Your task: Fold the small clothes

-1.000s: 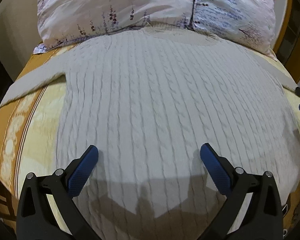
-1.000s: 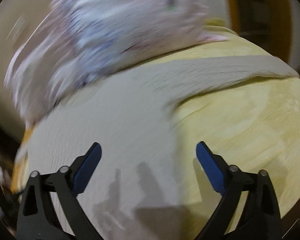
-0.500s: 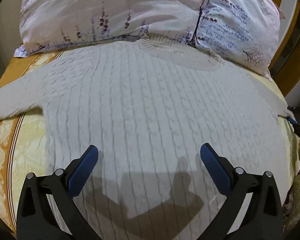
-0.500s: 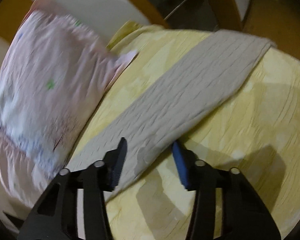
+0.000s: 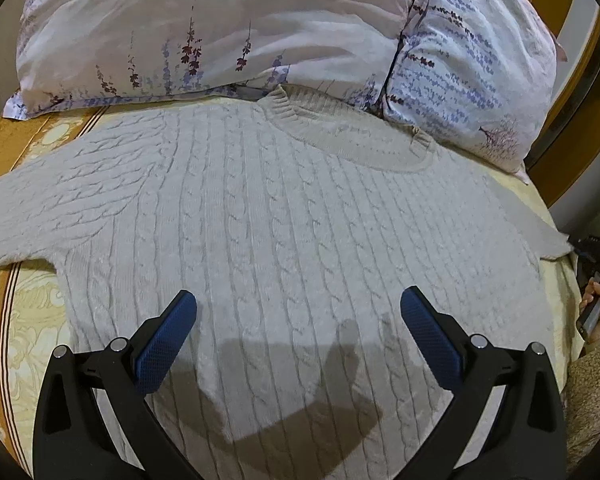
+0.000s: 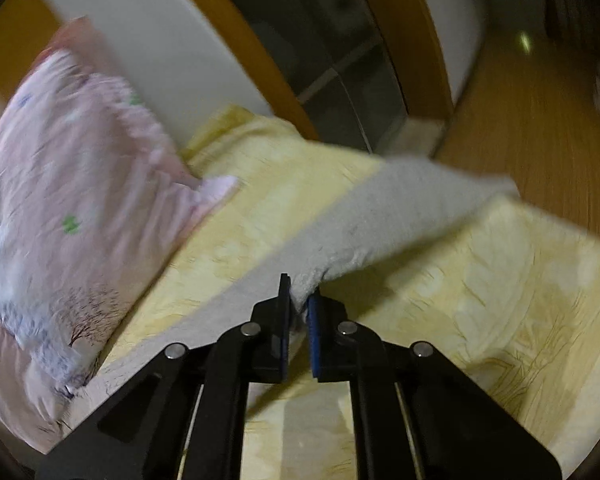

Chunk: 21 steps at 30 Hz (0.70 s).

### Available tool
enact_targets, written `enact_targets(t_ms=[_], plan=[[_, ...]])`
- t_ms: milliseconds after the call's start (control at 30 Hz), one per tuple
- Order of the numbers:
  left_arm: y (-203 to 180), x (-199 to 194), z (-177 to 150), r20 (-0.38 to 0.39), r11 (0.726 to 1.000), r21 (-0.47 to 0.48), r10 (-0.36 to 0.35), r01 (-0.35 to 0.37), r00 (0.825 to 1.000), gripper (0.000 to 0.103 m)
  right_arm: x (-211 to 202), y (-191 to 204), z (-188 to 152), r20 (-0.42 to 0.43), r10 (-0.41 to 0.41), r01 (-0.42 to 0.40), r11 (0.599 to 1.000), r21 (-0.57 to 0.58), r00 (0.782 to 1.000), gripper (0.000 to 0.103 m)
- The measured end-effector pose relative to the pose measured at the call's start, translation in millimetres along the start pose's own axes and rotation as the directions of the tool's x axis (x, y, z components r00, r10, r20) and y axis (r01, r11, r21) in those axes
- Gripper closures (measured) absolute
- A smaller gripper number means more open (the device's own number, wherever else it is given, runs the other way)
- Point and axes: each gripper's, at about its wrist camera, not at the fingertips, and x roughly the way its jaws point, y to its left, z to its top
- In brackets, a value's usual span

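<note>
A pale grey cable-knit sweater (image 5: 284, 224) lies flat on the bed, neck toward the pillows, left sleeve (image 5: 40, 216) spread out to the left. My left gripper (image 5: 298, 312) is open and empty above the sweater's lower body. In the right wrist view my right gripper (image 6: 298, 300) is shut on the edge of the sweater's right sleeve (image 6: 379, 216), which is lifted a little off the yellow sheet. The right gripper also shows at the right edge of the left wrist view (image 5: 591, 252), at the sleeve end.
Two floral pillows (image 5: 228, 28) lie at the head of the bed, touching the sweater's neck. The yellow patterned sheet (image 6: 519, 308) covers the bed. A wooden bed frame (image 6: 236, 36) and wooden floor (image 6: 539, 120) lie beyond the bed's right edge.
My right gripper closed on the right sleeve edge and raised it. My left gripper moved slightly forward over the sweater and stayed open.
</note>
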Motion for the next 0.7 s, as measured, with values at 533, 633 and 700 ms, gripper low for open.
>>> enact_targets(t_ms=[533,633,700], plan=[[13,-12,10,0.068,0.998,-0.017,-0.055,0.056,0.996,0.001,-14,231,-191,-0.445,0.300,-0.496,0.753,-0.433,0.844,0.096],[15,-12,10,0.067,0.996,-0.023,-0.088,0.090,0.994,0.001,-6,231,-210,-0.486,0.273,-0.497,0.758,-0.423,0.830,0.095],[16,-10,11,0.059,0.992,-0.037,-0.117,0.119,0.991,0.001,-2,229,-212,-0.501,0.270,-0.496,0.770,-0.401,0.823,0.089]])
